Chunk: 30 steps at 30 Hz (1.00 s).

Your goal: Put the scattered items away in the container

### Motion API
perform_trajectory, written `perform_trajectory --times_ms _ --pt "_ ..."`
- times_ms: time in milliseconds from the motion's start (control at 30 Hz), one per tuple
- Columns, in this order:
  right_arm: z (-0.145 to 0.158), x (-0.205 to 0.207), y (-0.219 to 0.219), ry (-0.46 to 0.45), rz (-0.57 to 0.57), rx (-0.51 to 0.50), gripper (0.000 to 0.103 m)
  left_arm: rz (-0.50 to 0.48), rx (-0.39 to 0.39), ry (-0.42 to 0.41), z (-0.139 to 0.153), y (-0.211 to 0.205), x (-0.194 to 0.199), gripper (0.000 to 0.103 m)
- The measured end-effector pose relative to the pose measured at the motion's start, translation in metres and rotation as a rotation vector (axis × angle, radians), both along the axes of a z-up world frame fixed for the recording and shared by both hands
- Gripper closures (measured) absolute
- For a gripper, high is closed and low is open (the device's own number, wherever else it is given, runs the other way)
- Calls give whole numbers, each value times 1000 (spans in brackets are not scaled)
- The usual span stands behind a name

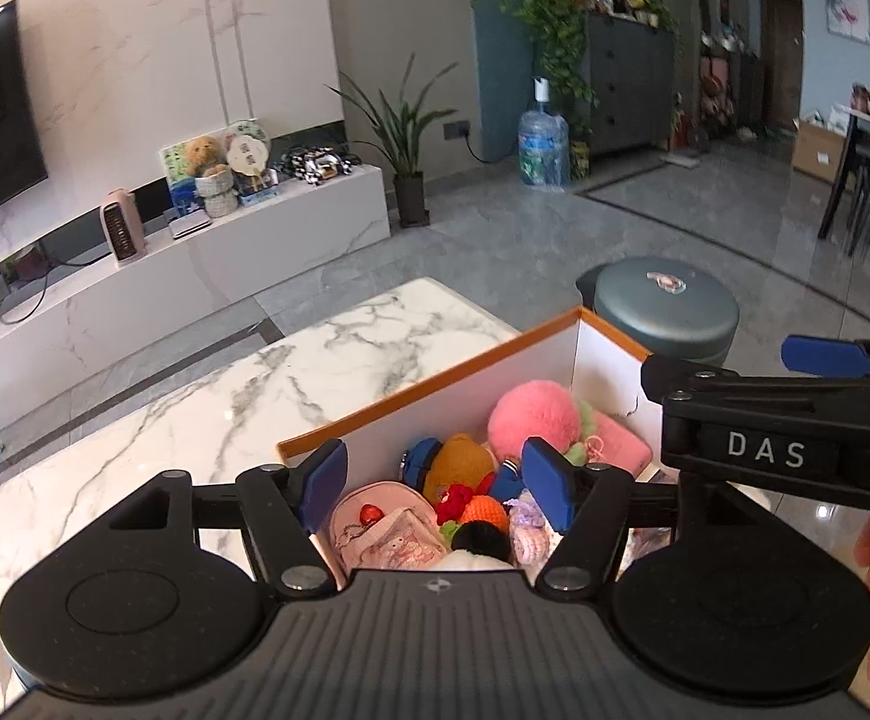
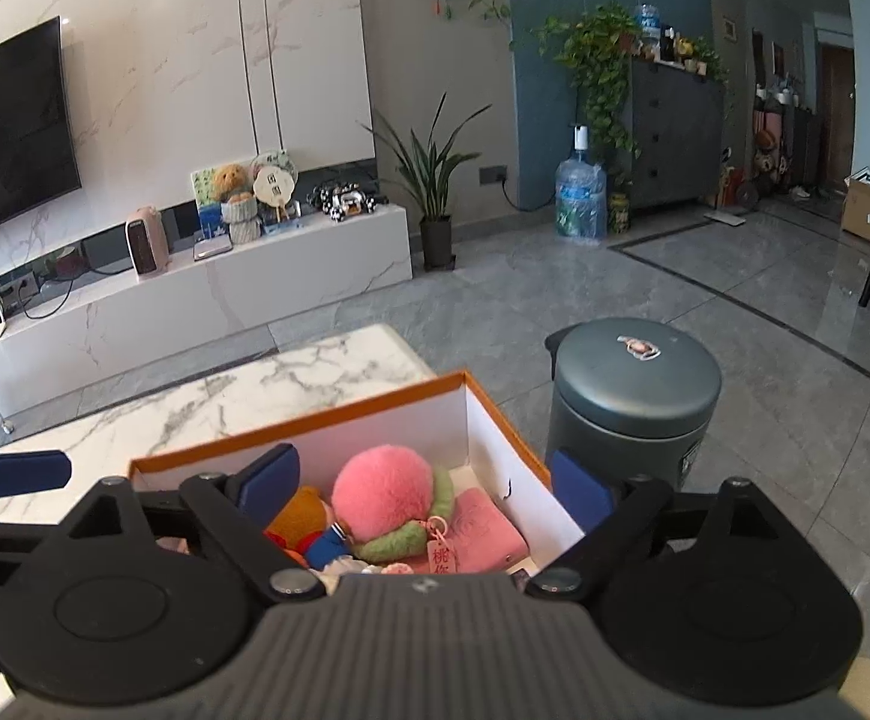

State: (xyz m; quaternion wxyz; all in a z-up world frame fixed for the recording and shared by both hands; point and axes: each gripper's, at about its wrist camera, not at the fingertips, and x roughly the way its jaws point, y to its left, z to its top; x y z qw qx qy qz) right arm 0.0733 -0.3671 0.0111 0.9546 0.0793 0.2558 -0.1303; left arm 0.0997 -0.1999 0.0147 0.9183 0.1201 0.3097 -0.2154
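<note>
An orange-rimmed white box [image 1: 435, 387] stands on the marble table [image 1: 255, 396] and holds several small items: a pink pompom [image 1: 528, 420], an orange plush [image 1: 456, 462], a pink pouch [image 1: 390, 531] and a pink wallet [image 1: 618, 441]. My left gripper [image 1: 435, 486] is open and empty above the box's near end. My right gripper [image 2: 423, 483] is open and empty over the box [image 2: 375, 405], with the pink pompom [image 2: 384, 492] between its fingers' line of sight. The right gripper's body also shows at the right of the left wrist view [image 1: 753, 438].
A dark green round bin [image 2: 633, 396] stands on the floor just right of the table. A white TV bench [image 2: 195, 294] with toys and a heater runs along the back wall. A potted plant [image 2: 435, 192] and a water bottle [image 2: 582, 195] stand farther back.
</note>
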Motion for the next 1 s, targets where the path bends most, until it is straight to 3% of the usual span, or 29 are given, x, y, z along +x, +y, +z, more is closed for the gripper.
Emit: perform_trajectory --times_ms 333,467,1000 --pt "36 -37 25 -27 13 16 3 79 -46 -4 31 30 -26 25" --pt "45 -51 30 -16 20 45 3 64 -47 -6 37 35 -38 18" --pt "39 -100 56 21 46 22 3 113 -57 50 18 64 -72 16"
